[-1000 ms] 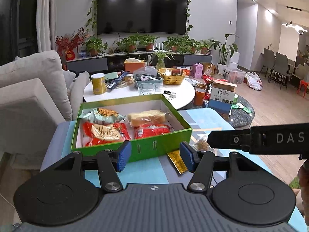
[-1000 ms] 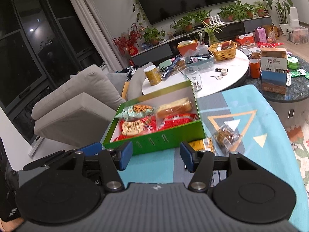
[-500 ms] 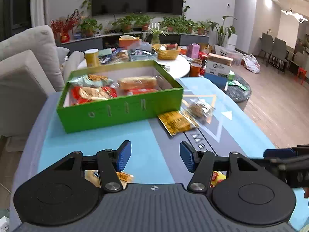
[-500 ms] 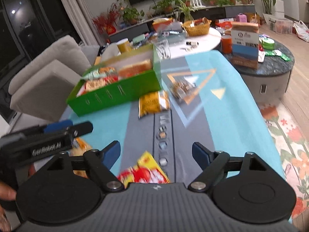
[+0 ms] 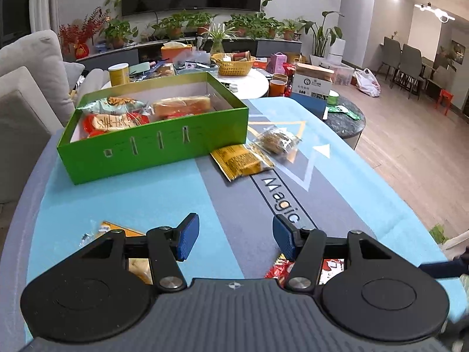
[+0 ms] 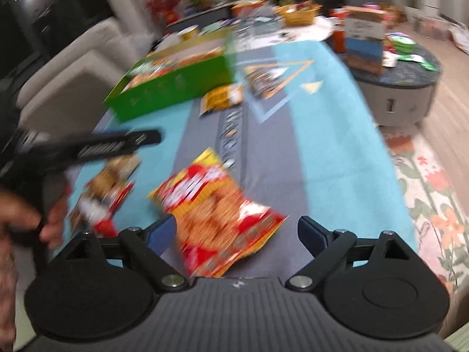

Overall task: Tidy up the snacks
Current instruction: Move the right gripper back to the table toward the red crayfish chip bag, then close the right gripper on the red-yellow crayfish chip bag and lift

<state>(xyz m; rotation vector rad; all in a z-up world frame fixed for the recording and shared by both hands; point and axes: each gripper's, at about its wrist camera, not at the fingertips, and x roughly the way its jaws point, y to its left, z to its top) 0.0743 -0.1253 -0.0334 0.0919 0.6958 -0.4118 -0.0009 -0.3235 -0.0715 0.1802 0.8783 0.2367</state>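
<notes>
A green box (image 5: 152,146) with several snack packs inside stands at the far left of the mat; it also shows in the right wrist view (image 6: 176,88). A yellow pack (image 5: 239,161) and a clear pack (image 5: 277,140) lie right of the box. My left gripper (image 5: 231,240) is open and empty over the near mat, a yellow-orange pack (image 5: 111,228) under its left finger. My right gripper (image 6: 237,231) is open, its jaws either side of a red and yellow snack bag (image 6: 217,211) lying flat. A brown and red pack (image 6: 105,187) lies left of the bag.
The blue and grey mat (image 5: 117,193) covers the table. A grey sofa (image 5: 26,88) stands at left. A white round table (image 5: 255,85) with clutter is behind the box, and a dark round table (image 6: 398,88) with a carton at right. The right wrist view is blurred.
Both grippers have pulled back toward the near end of the table. The right gripper has opened wider and come down around the red and yellow bag.
</notes>
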